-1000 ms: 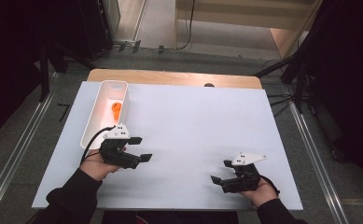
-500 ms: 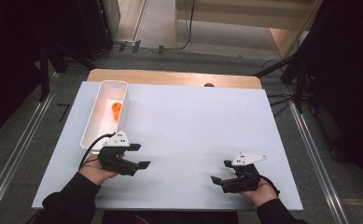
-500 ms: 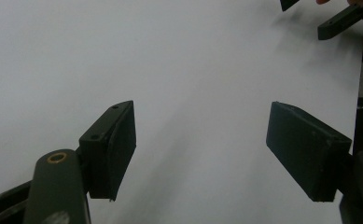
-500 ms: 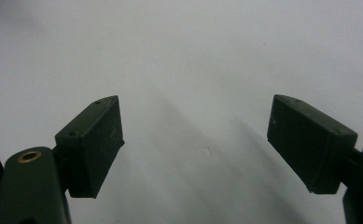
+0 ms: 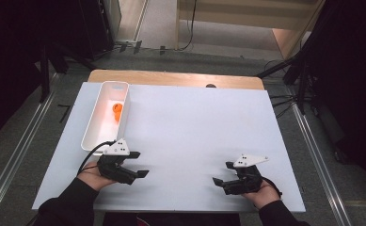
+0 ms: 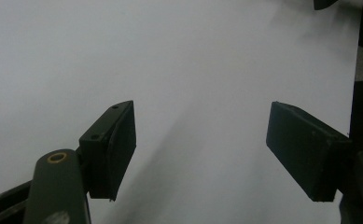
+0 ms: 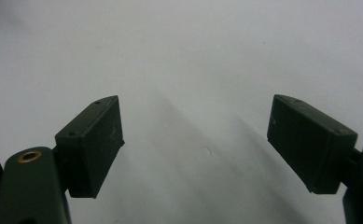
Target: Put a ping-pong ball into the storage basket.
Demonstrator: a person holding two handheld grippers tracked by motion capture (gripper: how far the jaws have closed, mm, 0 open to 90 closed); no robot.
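Resting low over the near part of the white table sheet (image 5: pixel 194 136), both grippers sit with nothing in them.

Left gripper (image 5: pixel 136 175): held in the left hand (image 5: pixel 92 175) just past the near end of the white bin (image 5: pixel 92 136), near it but apart. Jaws point toward the table's middle. In the left gripper view the jaws stand apart, wide gap, bare white sheet between them, pads pressing on nothing.

Right gripper (image 5: pixel 219 181): held in the right hand (image 5: pixel 265 192) near the front right of the sheet, well apart from the left one. Jaws point inward, toward the left gripper. In the right gripper view the jaws are spread wide too, plain white surface between them, one tiny mark on the sheet between the jaws.

Grey three-cornered plate sits on top of each gripper. Black cable loops off the left gripper toward the bin's near end.

Orange object (image 5: pixel 117 108): small, lying inside the white bin, in its far half, close to the right wall. Shape too small to tell. Well apart from both grippers.

Bin is long and narrow, lying lengthwise along the sheet's left side. Bare wood strip (image 5: pixel 171 77) of the tabletop shows beyond the sheet's far edge.
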